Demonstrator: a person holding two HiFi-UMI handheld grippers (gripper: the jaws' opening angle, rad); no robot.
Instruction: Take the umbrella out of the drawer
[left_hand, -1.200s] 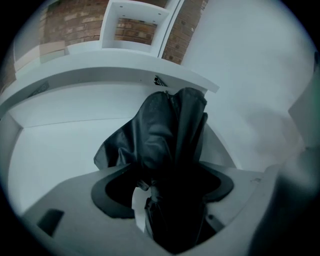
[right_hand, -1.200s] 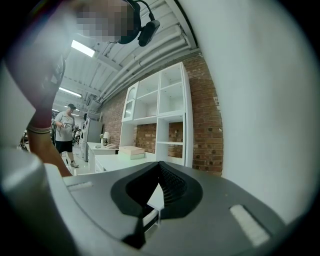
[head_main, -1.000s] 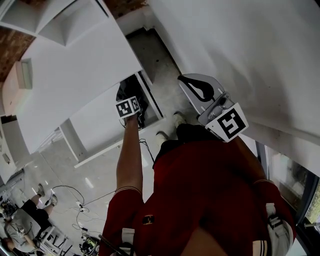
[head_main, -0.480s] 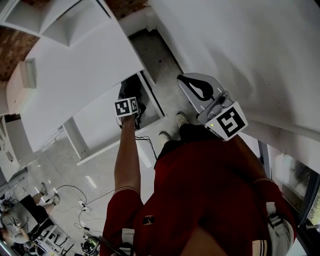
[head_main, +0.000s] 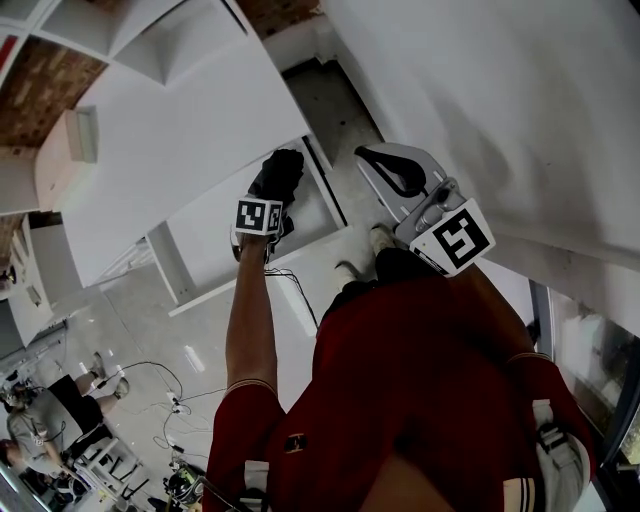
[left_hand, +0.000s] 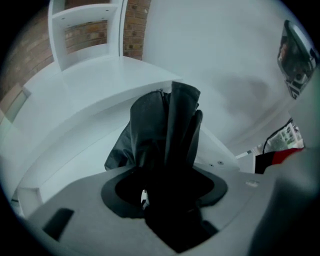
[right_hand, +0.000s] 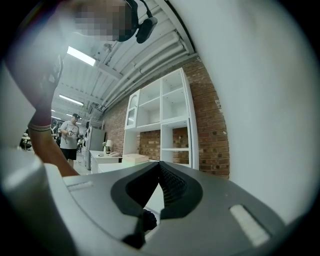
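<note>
A folded black umbrella (head_main: 281, 172) hangs just above the open white drawer (head_main: 335, 205), and my left gripper (head_main: 272, 196) points steeply down and is shut on it. In the left gripper view the umbrella's (left_hand: 167, 130) dark folds rise out from between the jaws of the left gripper (left_hand: 165, 172), with the drawer's white walls (left_hand: 70, 150) behind. My right gripper (head_main: 385, 165) is held level near the white wall, away from the drawer. In the right gripper view the right gripper (right_hand: 160, 165) is shut, its tips meeting with nothing between them.
A white cabinet top (head_main: 180, 130) runs left of the drawer, with a shelf unit (right_hand: 170, 120) against brick behind it. A white wall (head_main: 500, 100) is close on the right. Cables (head_main: 170, 400) lie on the floor. Another person (right_hand: 69, 137) stands far off.
My left gripper has closed on the umbrella, rolled, and lifted it up out of the drawer. The right gripper has stayed where it was.
</note>
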